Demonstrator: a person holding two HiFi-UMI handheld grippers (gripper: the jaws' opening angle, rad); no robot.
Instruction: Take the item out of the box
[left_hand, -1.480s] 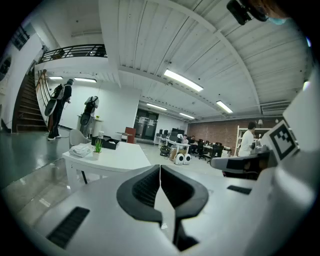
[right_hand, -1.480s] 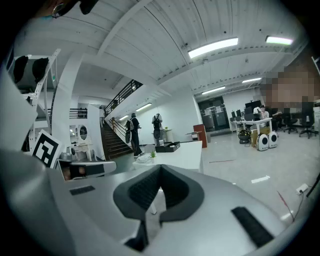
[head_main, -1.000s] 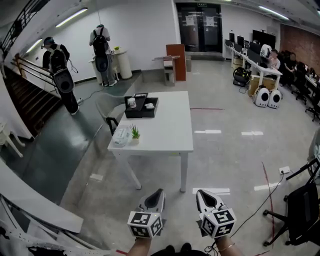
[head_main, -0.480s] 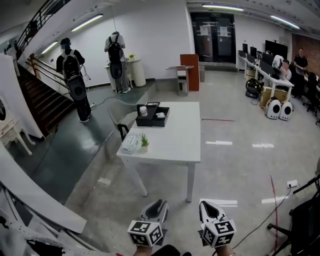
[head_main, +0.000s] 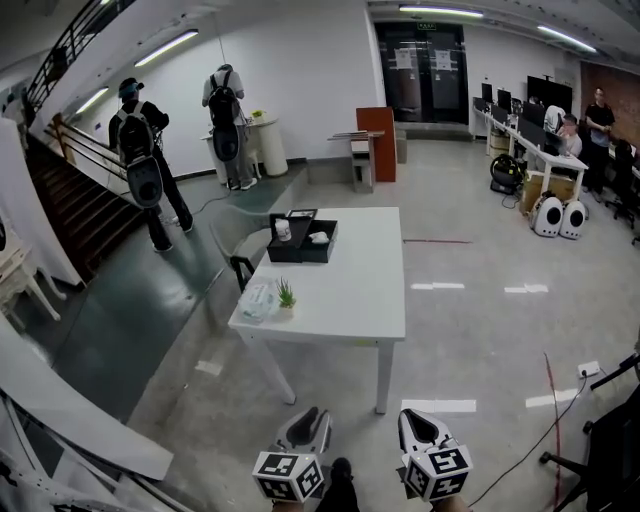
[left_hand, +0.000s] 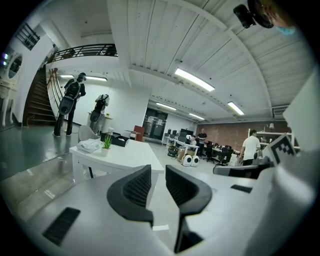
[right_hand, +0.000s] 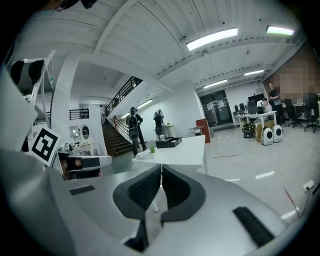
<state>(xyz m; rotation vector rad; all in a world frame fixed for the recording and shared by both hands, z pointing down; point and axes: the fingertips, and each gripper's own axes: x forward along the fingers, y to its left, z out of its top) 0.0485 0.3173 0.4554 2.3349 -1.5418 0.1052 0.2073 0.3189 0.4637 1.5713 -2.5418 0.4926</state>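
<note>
A black open box (head_main: 302, 243) with small white items inside stands at the far end of a white table (head_main: 350, 300) in the head view, well ahead of me. It also shows as the black box (left_hand: 119, 140) in the left gripper view and the black box (right_hand: 170, 143) in the right gripper view. Both grippers hang low at the picture's bottom edge, short of the table. My left gripper (head_main: 310, 425) (left_hand: 158, 170) has a narrow gap between its jaws and holds nothing. The right gripper (head_main: 418, 425) (right_hand: 161, 170) is shut and empty.
A small potted plant (head_main: 286, 295) and a crumpled white bag (head_main: 258, 300) lie at the table's near left. A chair (head_main: 238, 252) stands at its left side. Two people with backpacks (head_main: 140, 165) stand near the stairs. A black office chair (head_main: 615, 440) is at the right edge.
The table has drawn nearer and shifted right in the head view. Both grippers have sunk toward the bottom edge. The person by the stairs has stepped away from them.
</note>
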